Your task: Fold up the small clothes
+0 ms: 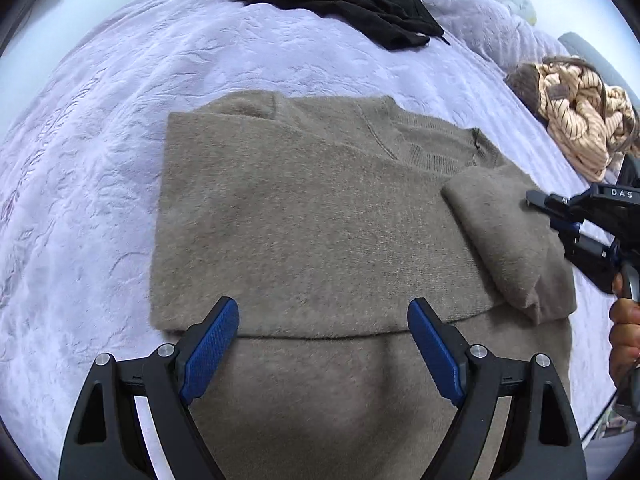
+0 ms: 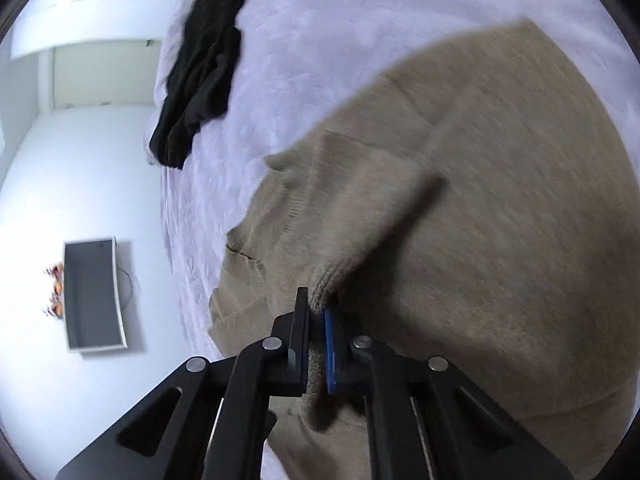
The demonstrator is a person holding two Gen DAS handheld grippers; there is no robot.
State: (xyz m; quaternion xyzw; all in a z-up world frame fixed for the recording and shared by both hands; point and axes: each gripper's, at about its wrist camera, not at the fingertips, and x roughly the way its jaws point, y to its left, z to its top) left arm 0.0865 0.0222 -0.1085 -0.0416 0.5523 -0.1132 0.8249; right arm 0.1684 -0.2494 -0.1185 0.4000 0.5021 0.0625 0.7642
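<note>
Sweater flat on bedspread | L gripper jaws wide, empty | R gripper jaws clamped on sleeve cuff

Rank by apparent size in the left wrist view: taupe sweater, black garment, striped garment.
1. taupe sweater, by far the largest.
2. black garment.
3. striped garment.
The last two lie farther off at the fisheye edge, so their order is unsure.
</note>
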